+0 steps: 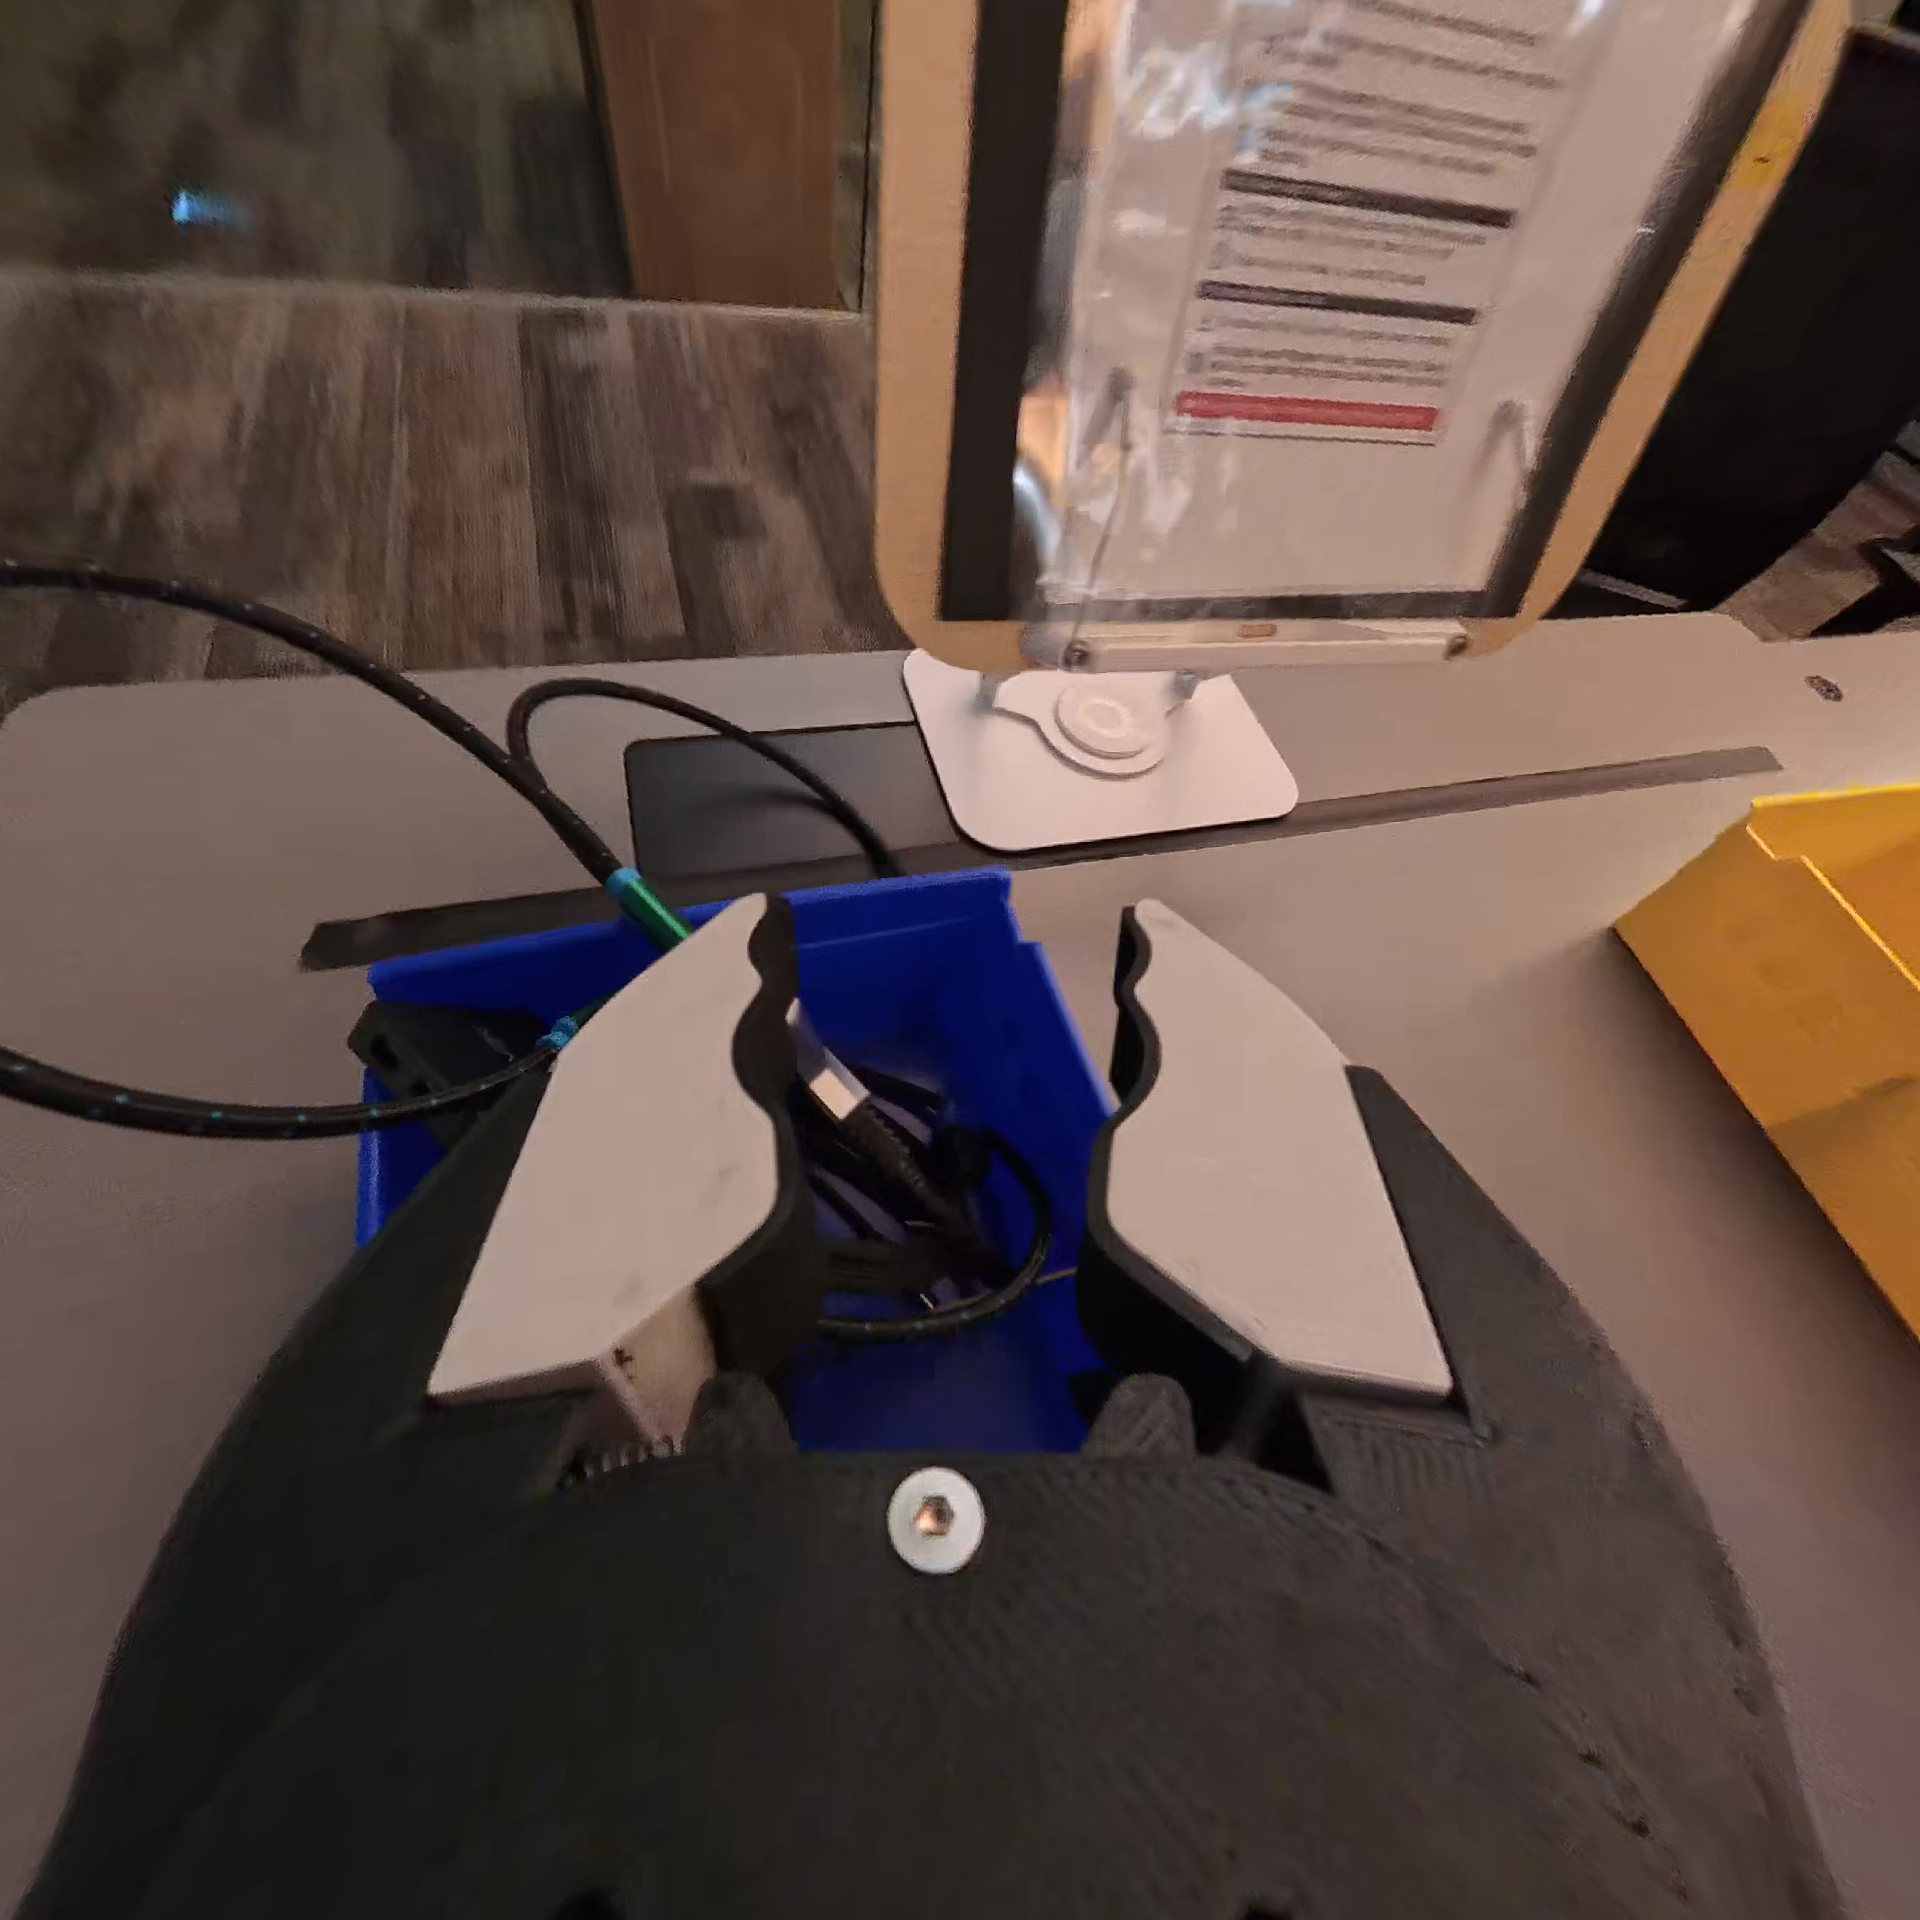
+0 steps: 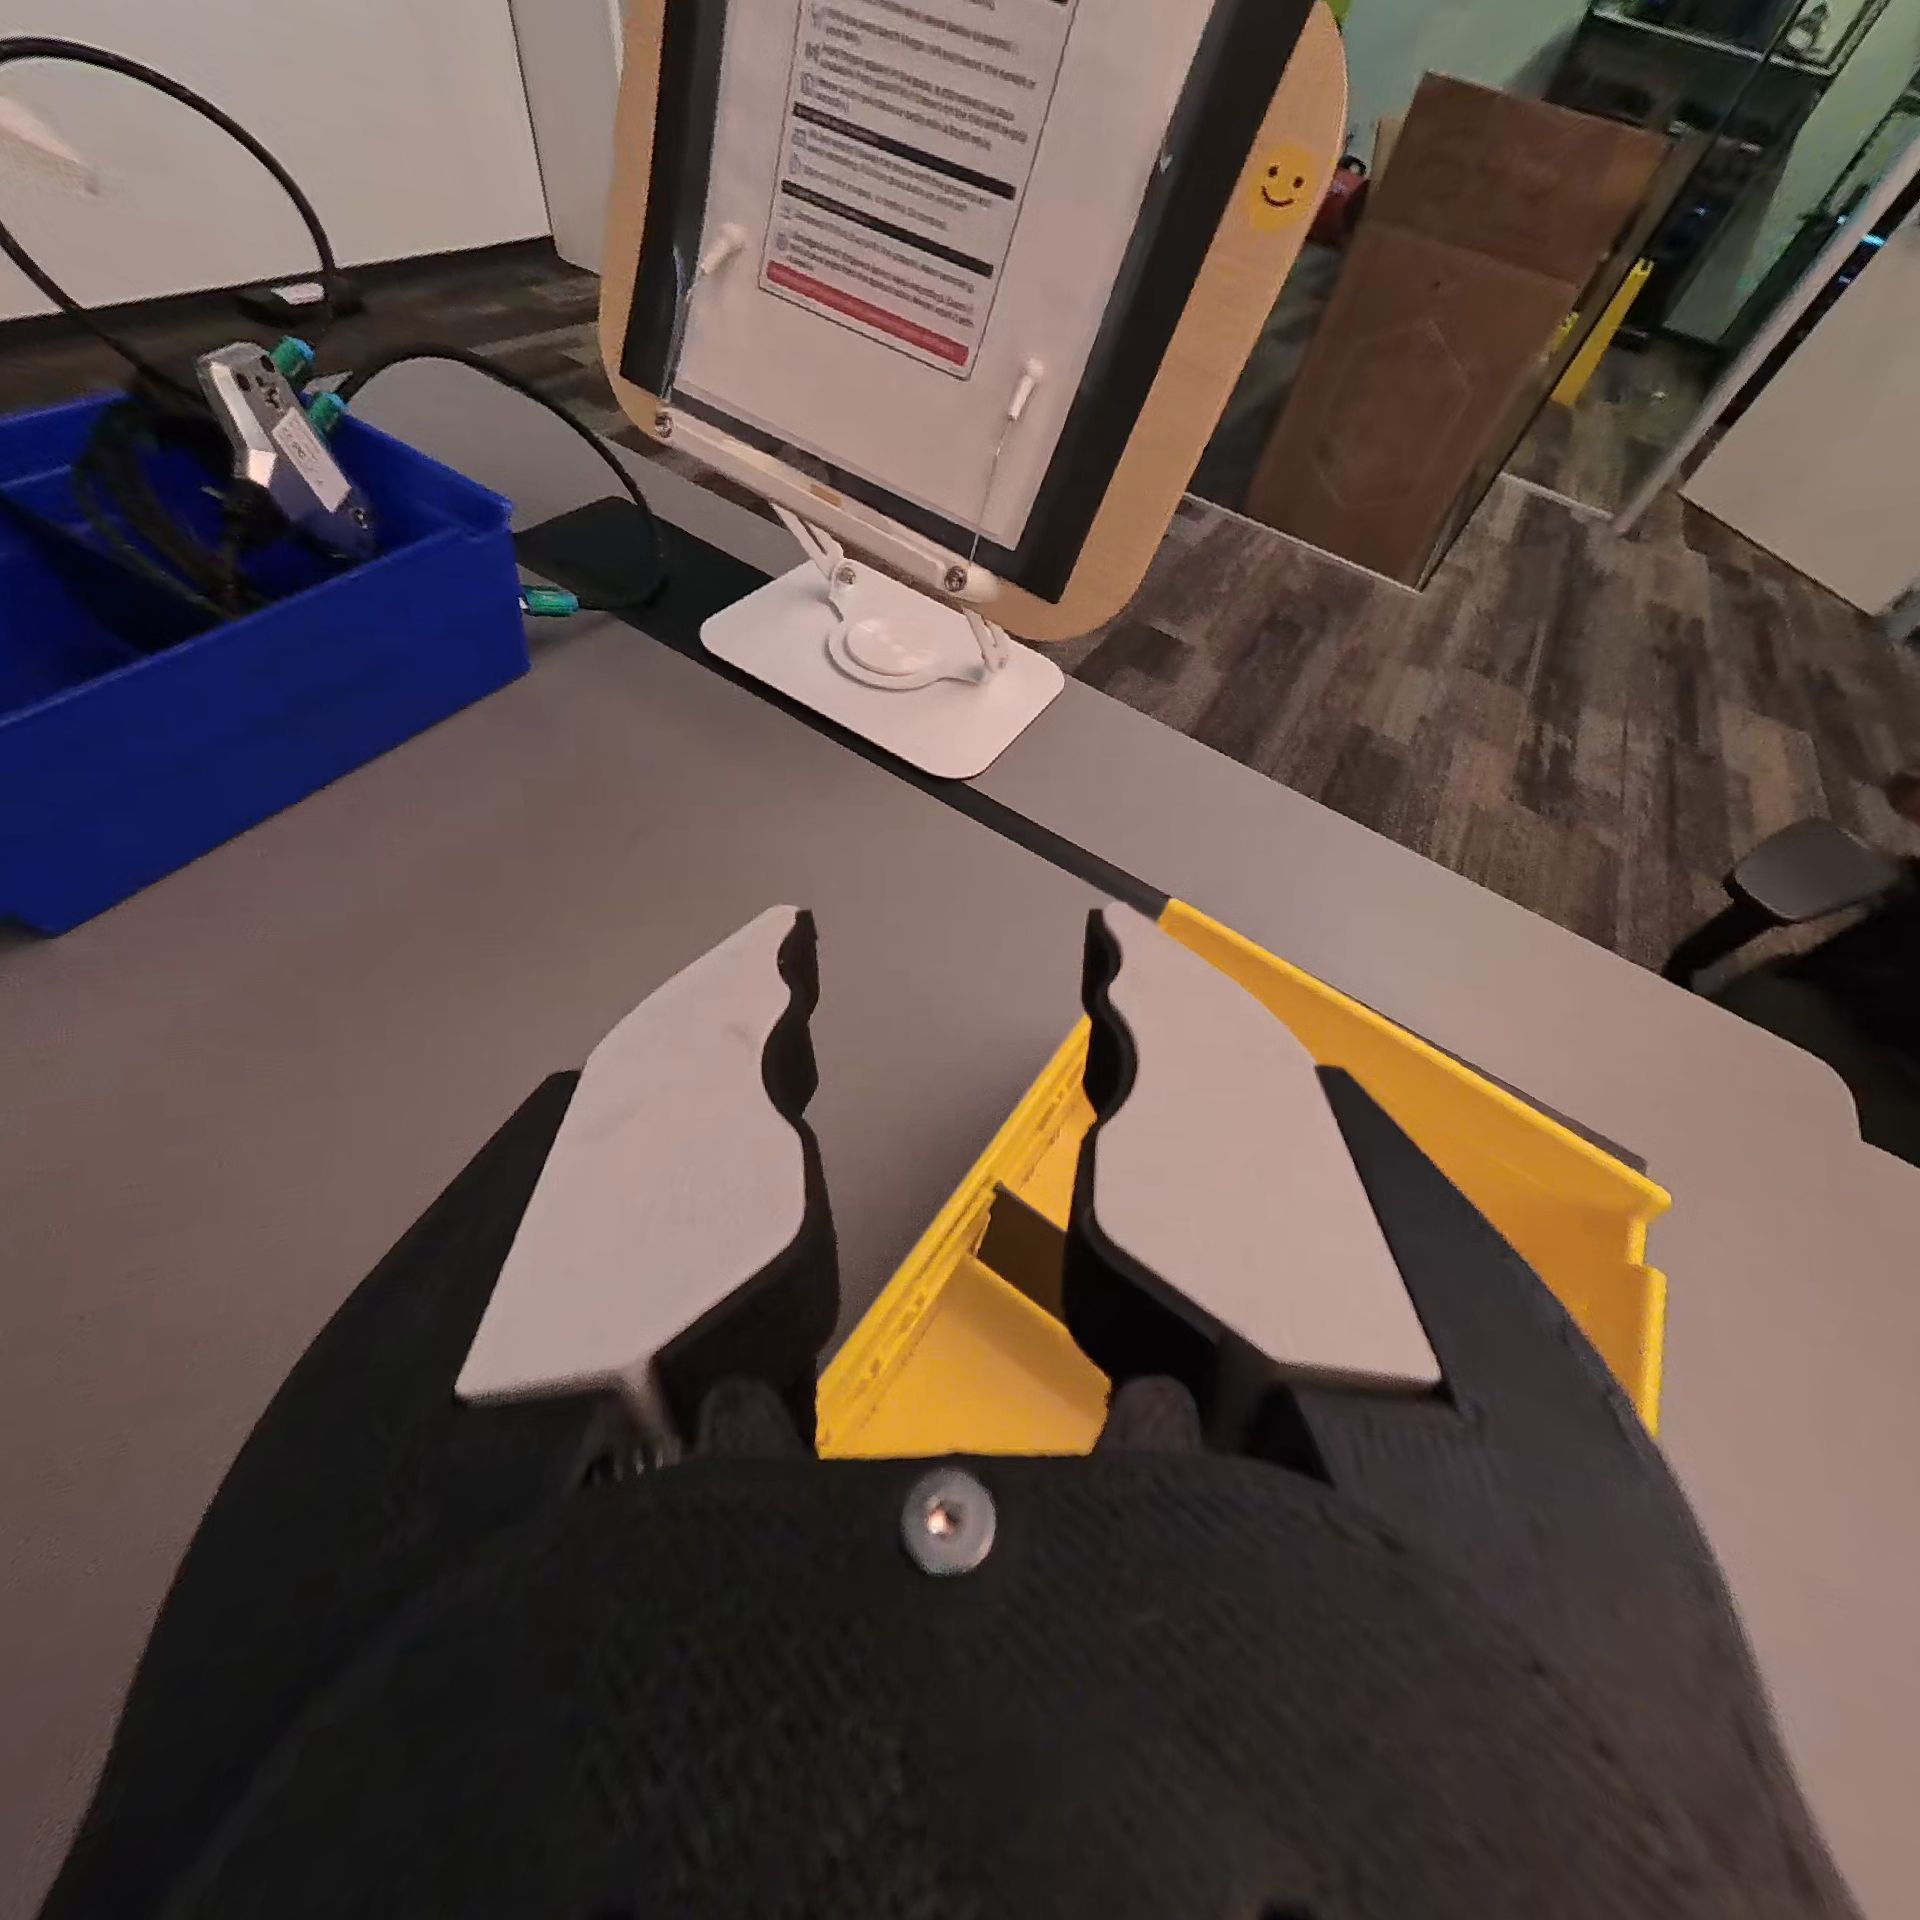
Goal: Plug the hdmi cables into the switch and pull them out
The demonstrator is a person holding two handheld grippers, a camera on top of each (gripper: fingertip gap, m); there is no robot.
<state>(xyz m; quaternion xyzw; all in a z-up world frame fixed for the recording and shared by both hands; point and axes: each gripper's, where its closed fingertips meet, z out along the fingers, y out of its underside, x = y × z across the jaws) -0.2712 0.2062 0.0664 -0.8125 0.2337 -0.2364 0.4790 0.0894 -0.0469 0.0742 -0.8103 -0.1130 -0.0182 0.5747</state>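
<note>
A blue bin (image 1: 935, 966) sits on the grey table and holds tangled black cables (image 1: 935, 1174) and a silver plug (image 1: 831, 1091). My left gripper (image 1: 951, 920) is open and empty, right above the bin, with the plug low between its fingers. The switch's dark port end (image 1: 405, 1039) leans at the bin's left side. The right wrist view shows the switch (image 2: 275, 447) as a silver box in the bin (image 2: 260, 707), with two teal-ended cable plugs (image 2: 312, 390) at its top. A third teal plug (image 2: 545, 603) lies outside the bin. My right gripper (image 2: 951, 925) is open and empty.
A sign holder on a white base (image 1: 1101, 758) stands at the table's far edge, also in the right wrist view (image 2: 883, 675). A yellow bin (image 2: 1403, 1101) lies under my right gripper's right finger, and shows in the left wrist view (image 1: 1787, 1018). A chair arm (image 2: 1787, 873) stands beyond the table. Left tips to right tips: about 45 centimetres. My right tips are about 45 centimetres from the switch (image 2: 275, 447), my left tips only 10 centimetres.
</note>
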